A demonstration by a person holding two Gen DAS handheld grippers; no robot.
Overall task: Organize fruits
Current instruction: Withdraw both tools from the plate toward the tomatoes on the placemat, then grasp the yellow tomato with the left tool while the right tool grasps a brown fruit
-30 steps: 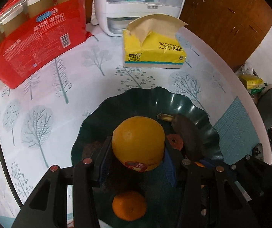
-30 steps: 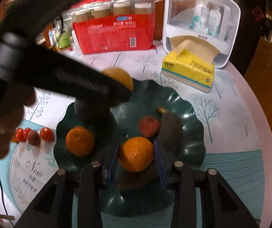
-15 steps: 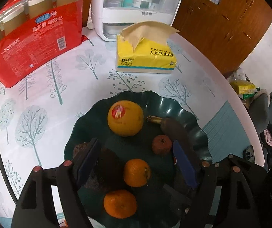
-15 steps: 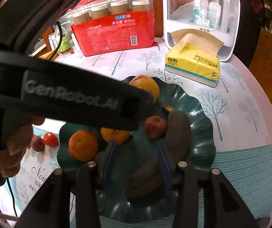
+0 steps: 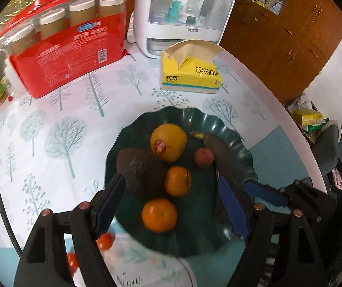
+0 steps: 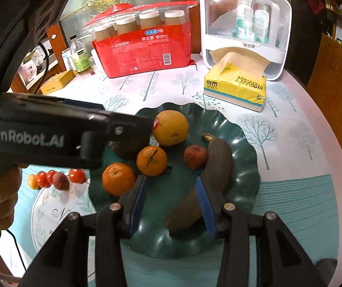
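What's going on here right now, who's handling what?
A person is sorting fruit onto the green plate with a gripper in each hand. Both grippers are empty: the left gripper has just opened and the right gripper too, with nothing between their fingers. The big orange, two tangerines, a small red fruit and dark bananas lie on the plate; cherry tomatoes remain beside it.

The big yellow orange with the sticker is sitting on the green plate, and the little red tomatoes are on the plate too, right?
Not quite. The big yellow orange is on the green plate, but the little red tomatoes lie off the plate, on the table beside its edge. The right wrist view shows this.
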